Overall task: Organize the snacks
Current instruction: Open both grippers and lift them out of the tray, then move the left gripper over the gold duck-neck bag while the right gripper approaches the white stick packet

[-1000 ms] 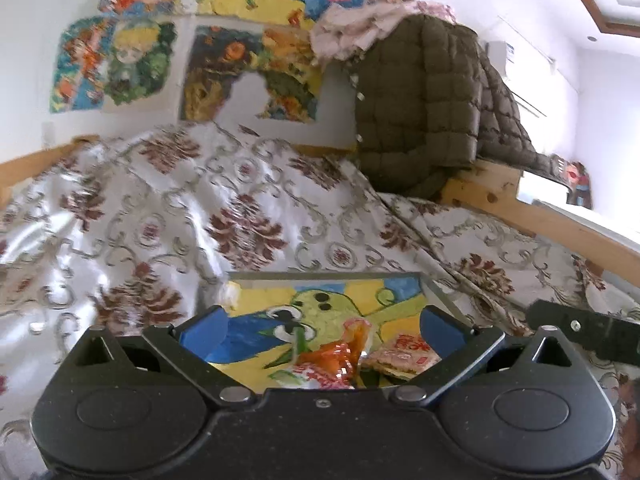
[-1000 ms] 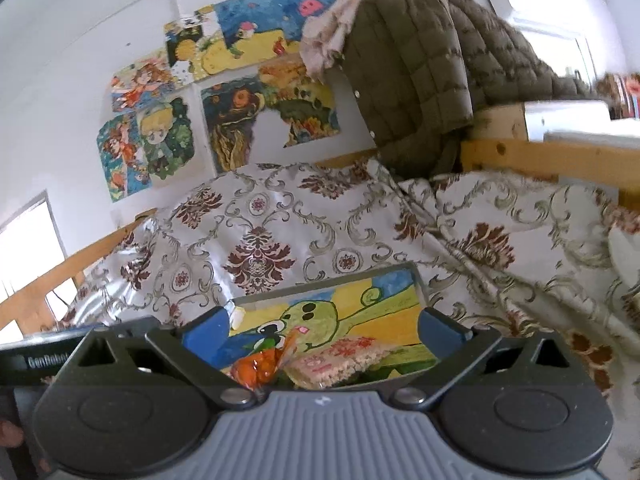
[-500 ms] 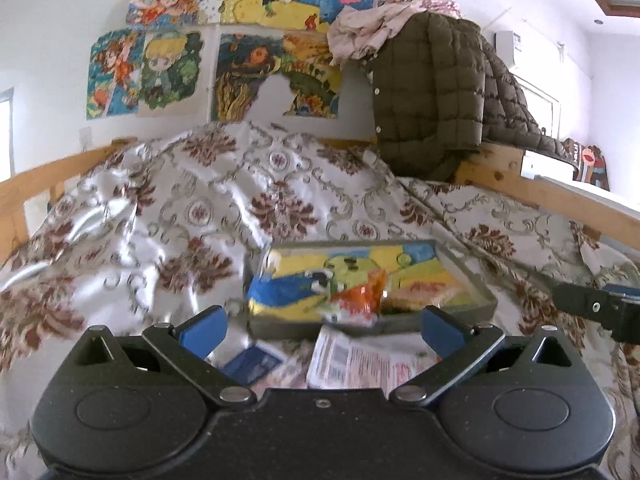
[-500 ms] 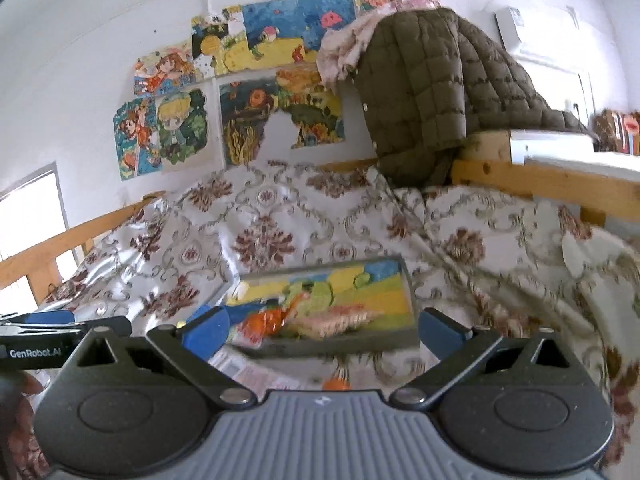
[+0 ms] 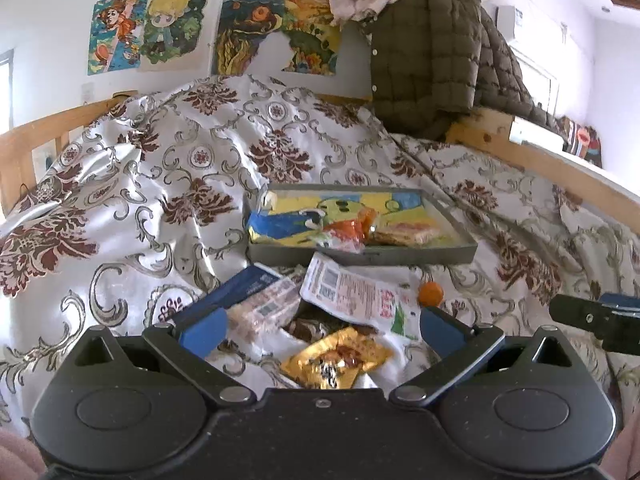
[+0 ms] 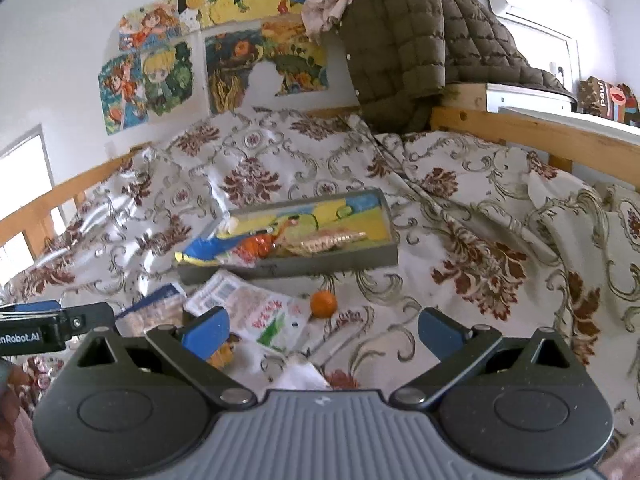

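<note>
Left wrist view: our left gripper [image 5: 320,326] gapes empty over the gold packet [image 5: 336,358], with the tray [image 5: 362,256] at twelve o'clock holding an orange packet [image 5: 346,232]; our right gripper [image 6: 322,330] gapes too.

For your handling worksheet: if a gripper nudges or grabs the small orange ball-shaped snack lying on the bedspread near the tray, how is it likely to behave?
The small orange snack looks round, so a nudge would probably roll it. The rumpled bedspread may slow or steer it. Wide-open jaws could squeeze it sideways unless centred.
</note>
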{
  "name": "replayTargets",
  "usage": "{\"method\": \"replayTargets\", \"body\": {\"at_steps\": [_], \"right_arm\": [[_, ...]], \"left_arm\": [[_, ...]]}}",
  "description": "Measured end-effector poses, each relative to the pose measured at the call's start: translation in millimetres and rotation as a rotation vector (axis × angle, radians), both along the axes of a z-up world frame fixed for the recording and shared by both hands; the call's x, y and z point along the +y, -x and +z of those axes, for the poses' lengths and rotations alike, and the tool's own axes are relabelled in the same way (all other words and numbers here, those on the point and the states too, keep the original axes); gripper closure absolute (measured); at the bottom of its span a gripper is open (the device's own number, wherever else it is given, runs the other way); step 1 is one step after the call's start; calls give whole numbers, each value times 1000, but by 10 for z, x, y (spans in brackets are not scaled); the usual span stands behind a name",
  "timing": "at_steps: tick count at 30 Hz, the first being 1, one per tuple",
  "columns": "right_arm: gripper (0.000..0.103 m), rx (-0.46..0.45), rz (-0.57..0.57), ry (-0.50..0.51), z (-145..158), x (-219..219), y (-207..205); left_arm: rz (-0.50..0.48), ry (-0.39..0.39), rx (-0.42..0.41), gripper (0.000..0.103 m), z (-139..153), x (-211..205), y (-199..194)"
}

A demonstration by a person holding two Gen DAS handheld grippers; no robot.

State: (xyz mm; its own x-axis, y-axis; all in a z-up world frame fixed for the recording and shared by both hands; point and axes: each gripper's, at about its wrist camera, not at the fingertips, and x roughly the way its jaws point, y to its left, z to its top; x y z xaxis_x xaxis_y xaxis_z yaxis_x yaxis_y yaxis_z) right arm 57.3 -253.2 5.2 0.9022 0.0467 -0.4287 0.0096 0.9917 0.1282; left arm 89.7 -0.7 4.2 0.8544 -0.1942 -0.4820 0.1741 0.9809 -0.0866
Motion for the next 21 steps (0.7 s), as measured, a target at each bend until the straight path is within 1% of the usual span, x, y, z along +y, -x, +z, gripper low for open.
{"method": "replayTargets", "body": {"at_steps": [7,13,21], "right_arm": [[0,51,-12,24,-30,53,85],[0,79,-17,17,-53,32,65],[0,141,15,31,-121,89,-20]], "left_arm": [[-14,-31,1,1,-32,-60,111],[-12,-38,34,1,-69,-81,106],[0,-60,70,1,-113,-106,60]]}}
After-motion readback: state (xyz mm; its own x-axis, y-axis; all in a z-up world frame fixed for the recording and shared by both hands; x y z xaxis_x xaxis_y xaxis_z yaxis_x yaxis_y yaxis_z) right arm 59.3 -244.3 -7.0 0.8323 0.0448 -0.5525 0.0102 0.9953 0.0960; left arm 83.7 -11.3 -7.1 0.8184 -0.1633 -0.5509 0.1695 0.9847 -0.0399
